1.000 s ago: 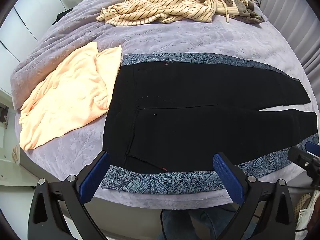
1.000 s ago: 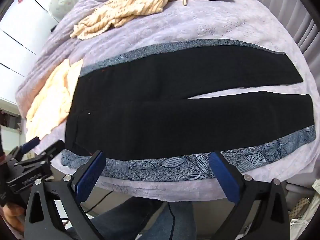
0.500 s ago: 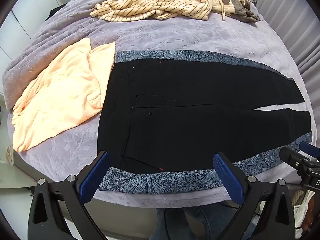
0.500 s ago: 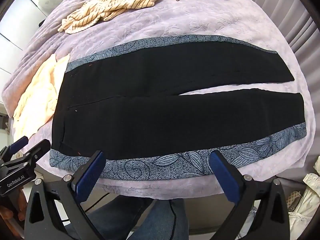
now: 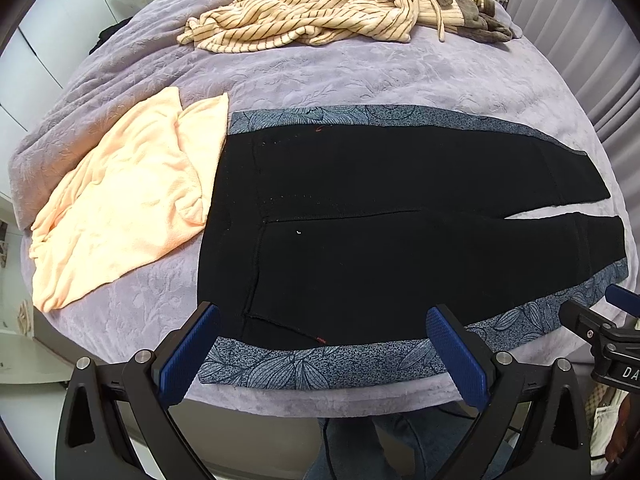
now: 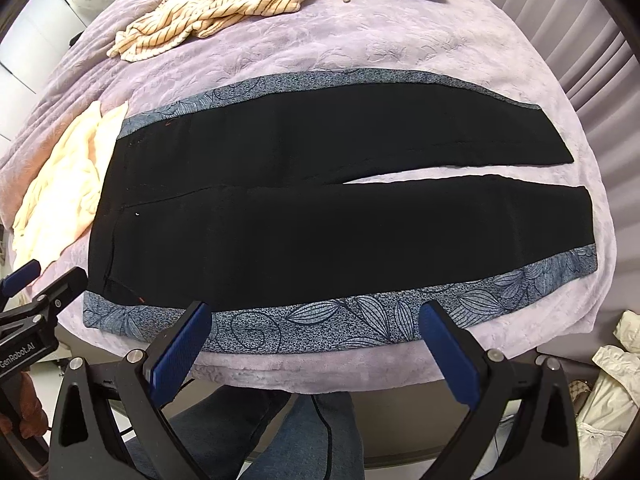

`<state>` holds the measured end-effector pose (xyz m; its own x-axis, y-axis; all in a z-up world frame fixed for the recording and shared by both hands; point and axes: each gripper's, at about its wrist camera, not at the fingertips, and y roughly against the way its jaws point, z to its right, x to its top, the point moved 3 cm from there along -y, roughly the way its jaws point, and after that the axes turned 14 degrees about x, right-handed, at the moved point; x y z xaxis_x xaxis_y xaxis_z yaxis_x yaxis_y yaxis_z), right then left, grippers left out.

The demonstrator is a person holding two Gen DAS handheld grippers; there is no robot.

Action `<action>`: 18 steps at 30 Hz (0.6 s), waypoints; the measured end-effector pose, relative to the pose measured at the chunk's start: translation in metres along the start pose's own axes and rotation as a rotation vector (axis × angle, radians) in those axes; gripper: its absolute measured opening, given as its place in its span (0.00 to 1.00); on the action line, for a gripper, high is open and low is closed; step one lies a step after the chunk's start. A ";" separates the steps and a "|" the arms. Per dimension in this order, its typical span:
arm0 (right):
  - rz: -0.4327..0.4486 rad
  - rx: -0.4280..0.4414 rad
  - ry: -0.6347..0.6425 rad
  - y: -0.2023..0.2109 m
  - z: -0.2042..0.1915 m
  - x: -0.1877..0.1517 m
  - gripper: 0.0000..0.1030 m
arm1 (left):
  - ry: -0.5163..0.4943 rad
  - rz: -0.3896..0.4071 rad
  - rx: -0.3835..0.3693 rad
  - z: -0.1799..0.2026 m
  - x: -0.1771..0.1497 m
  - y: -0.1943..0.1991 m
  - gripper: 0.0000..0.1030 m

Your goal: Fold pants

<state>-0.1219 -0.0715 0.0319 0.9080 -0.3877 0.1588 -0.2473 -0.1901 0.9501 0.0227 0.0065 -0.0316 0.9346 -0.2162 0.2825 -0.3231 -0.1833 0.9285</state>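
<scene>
Black pants (image 5: 380, 232) with blue-grey leaf-print side stripes lie flat on the purple bedspread (image 5: 360, 76), waistband to the left and both legs running right; they also show in the right wrist view (image 6: 320, 216). My left gripper (image 5: 324, 344) is open and empty, just above the near stripe by the waist. My right gripper (image 6: 316, 340) is open and empty, over the near stripe around mid-leg. Each gripper shows at the edge of the other's view.
A peach garment (image 5: 120, 208) lies left of the waistband, touching it. A striped cream garment (image 5: 320, 16) and a brown piece (image 5: 480, 20) lie at the far side. The bed's near edge (image 5: 320, 404) is just below the pants. White bags (image 6: 612, 392) sit on the floor at right.
Both grippers have drifted slightly along the near edge of the bed; the pants sit a little lower in both views. The jaws stay open and the pants have not moved.
</scene>
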 end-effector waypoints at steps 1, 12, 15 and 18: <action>0.000 -0.004 -0.001 0.000 -0.001 -0.001 1.00 | -0.002 0.002 0.000 0.000 0.000 0.000 1.00; 0.006 -0.018 -0.006 0.001 -0.001 -0.002 1.00 | 0.000 -0.001 0.010 -0.002 0.000 0.000 1.00; 0.002 -0.018 -0.005 0.000 -0.002 -0.003 1.00 | -0.001 0.001 0.012 -0.003 0.001 0.001 1.00; -0.001 -0.019 -0.002 -0.001 -0.003 -0.004 1.00 | -0.004 0.001 0.022 -0.004 0.000 0.001 1.00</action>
<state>-0.1241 -0.0671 0.0316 0.9077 -0.3890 0.1574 -0.2400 -0.1735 0.9551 0.0234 0.0097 -0.0300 0.9336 -0.2201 0.2829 -0.3277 -0.2042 0.9225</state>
